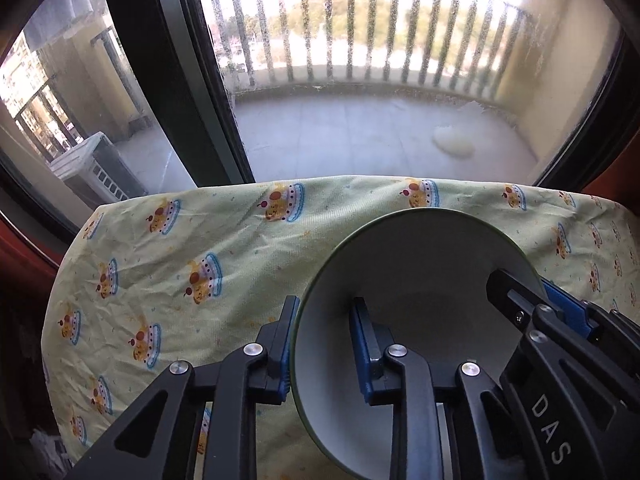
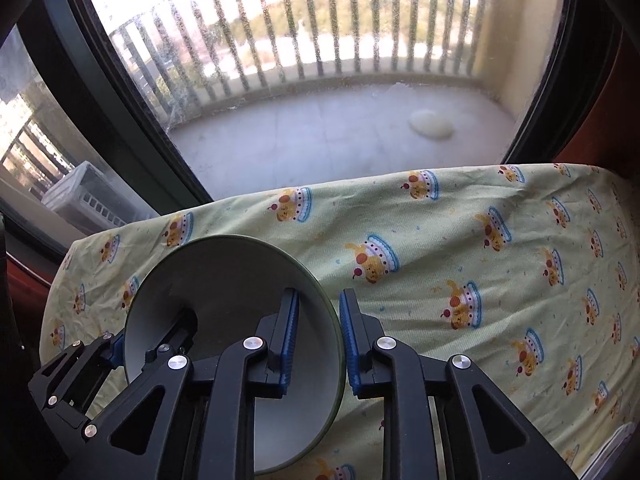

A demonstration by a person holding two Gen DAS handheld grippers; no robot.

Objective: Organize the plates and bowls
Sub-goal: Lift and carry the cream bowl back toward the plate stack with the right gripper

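A white bowl [image 1: 416, 280] with a green rim sits on the counter, on a yellow cartoon-print cloth [image 1: 200, 248]. The left gripper [image 1: 324, 344] has its jaws pinching the bowl's left wall; the right gripper [image 2: 318, 340] pinches the opposite wall. Beyond the counter, a dusty window [image 2: 320, 80] shows a railed balcony.
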